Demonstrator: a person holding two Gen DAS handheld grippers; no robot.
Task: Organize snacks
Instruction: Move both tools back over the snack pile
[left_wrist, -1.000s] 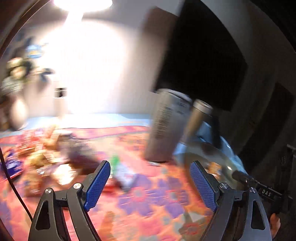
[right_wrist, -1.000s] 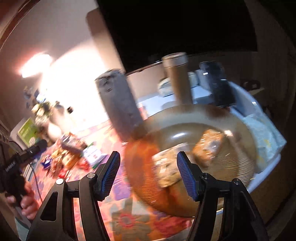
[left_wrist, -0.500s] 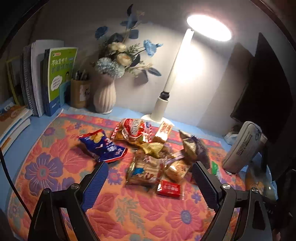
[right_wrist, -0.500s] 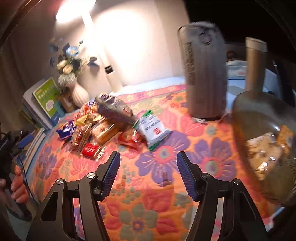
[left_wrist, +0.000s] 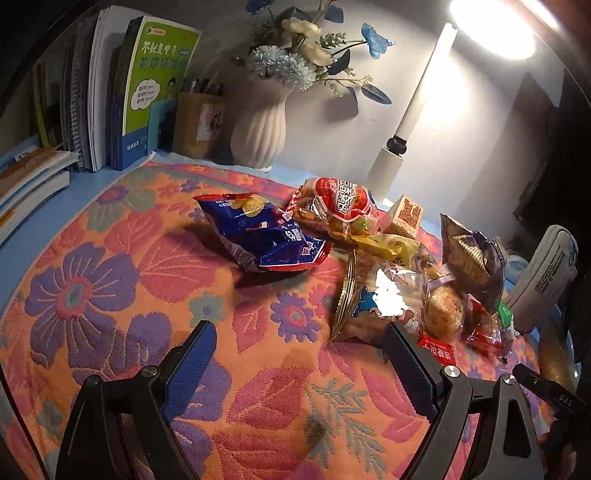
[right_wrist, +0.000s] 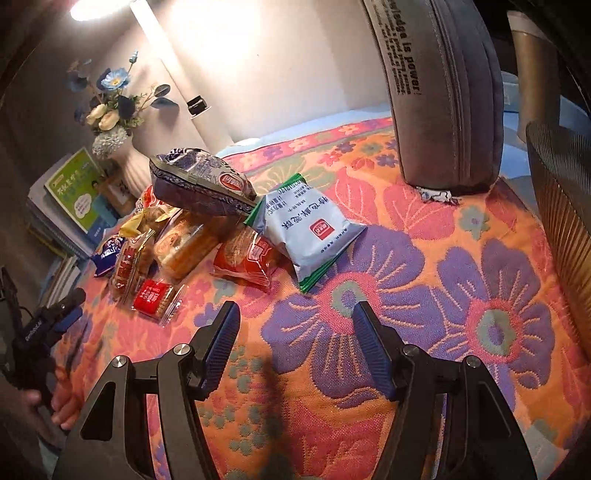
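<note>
Gaping empty, both claws (left_wrist: 299, 354) (right_wrist: 293, 334) over crinkly snack packets (left_wrist: 380, 295), woven floral mat (right_wrist: 424, 295).

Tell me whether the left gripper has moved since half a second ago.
Yes. The left gripper has closed in on the snack pile; the white vase looms larger.

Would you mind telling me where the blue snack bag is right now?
In the left wrist view the blue bag lies on the floral cloth, at the pile's left edge, touching the red-labelled bag.
</note>
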